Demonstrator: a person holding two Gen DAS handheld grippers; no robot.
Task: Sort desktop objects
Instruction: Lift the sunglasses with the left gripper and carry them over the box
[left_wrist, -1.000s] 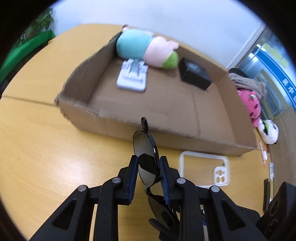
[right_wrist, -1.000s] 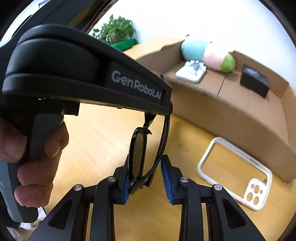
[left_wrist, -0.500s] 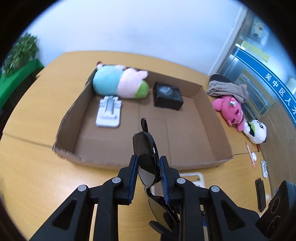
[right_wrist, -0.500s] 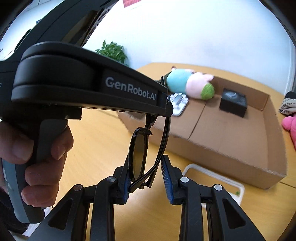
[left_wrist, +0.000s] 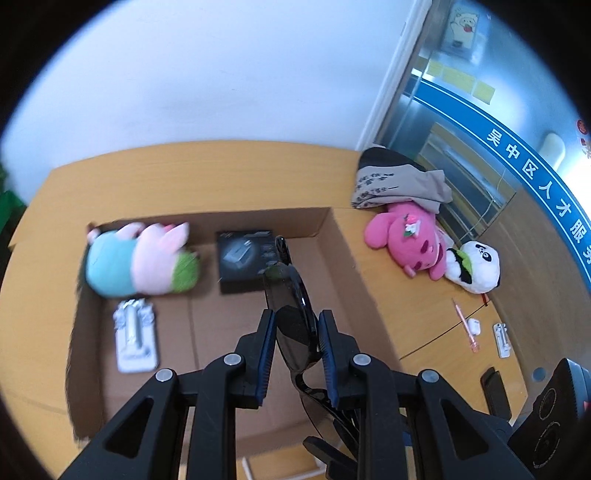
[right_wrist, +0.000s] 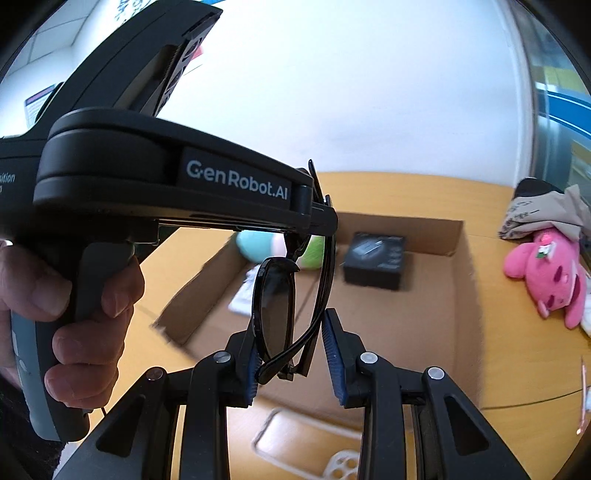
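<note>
Now, reading the scene from left to right:

Change: a second ago you were low over the worktop with the near wall of the cardboard box (left_wrist: 343, 243) in front of you; now both grippers sit higher and further forward, looking down into the box.
Meaning: the carry looks almost done, and what remains is the lowering and release.
Plush toy (left_wrist: 136, 264): blue, pink and green, lying in the box's far left corner, as before.
White holder (left_wrist: 135, 341): flat on the box floor along the left wall, just nearer you than the plush.
Black box (left_wrist: 245, 260): against the far wall, near the middle of the carton.
Left gripper (left_wrist: 295, 345): its jaws pinch one lens of the sunglasses (left_wrist: 291, 317), unchanged from a second ago.
Sunglasses: off the worktop, held in the air between your two grippers, above the bare middle of the box floor.
Right gripper (right_wrist: 293, 356): its jaws sit a little apart around the other lens and a folded temple; the left pad (right_wrist: 253, 363) touches the frame, but you cannot tell whether the right pad does.
Free floor: the right half of the box shows nothing on it, so a drop spot lies straight ahead, by my reckoning.
Phone case (right_wrist: 306, 446): white, on the worktop outside the near wall, not yet sorted.
Pink plush (left_wrist: 406, 238): on the worktop beyond the box's right wall, beside a panda toy (left_wrist: 474, 267), also outside.
</note>
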